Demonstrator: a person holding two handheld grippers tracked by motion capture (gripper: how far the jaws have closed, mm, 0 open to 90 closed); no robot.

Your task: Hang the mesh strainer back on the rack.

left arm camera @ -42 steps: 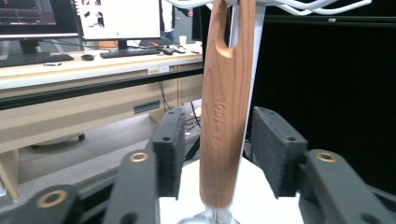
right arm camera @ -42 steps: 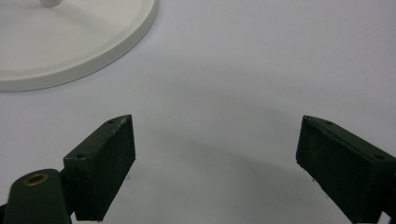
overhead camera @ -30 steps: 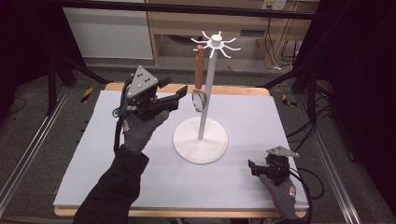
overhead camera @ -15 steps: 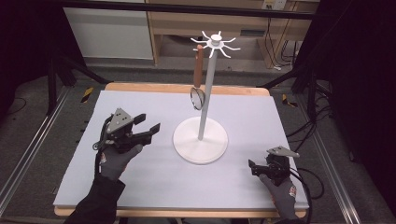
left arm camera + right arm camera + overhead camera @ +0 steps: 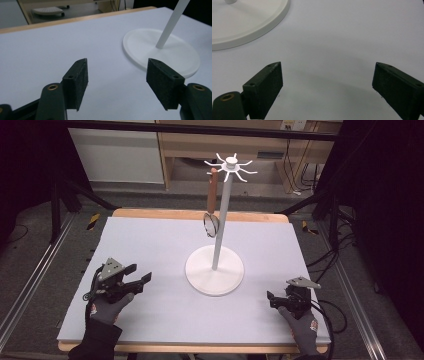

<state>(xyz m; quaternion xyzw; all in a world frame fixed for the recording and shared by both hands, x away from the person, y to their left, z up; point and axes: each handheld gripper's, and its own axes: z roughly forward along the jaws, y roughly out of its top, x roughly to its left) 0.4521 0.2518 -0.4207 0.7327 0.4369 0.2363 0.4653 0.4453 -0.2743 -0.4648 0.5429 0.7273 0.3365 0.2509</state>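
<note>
A white stand (image 5: 220, 222) with a round base (image 5: 215, 270) rises from the middle of the table, its top ringed with hooks (image 5: 231, 166). A strainer with a brown handle (image 5: 212, 195) hangs from one hook, its round mesh head (image 5: 211, 225) beside the pole. My left gripper (image 5: 139, 275) rests low at the front left of the table, open and holding nothing; its own view shows the base (image 5: 162, 50) ahead to the right. My right gripper (image 5: 272, 297) lies at the front right, open, nothing between its pads, with the base's rim (image 5: 249, 22) at upper left.
A pale grey mat (image 5: 150, 245) covers the wooden table (image 5: 150, 213). Black frame rails (image 5: 350, 300) run along both sides, and cables (image 5: 330, 312) trail off the right edge. Shelving (image 5: 200, 150) stands beyond the far edge.
My left gripper has drawn back from the strainer near the stand and dropped to the front left of the table, open and empty. The right gripper has stayed put.
</note>
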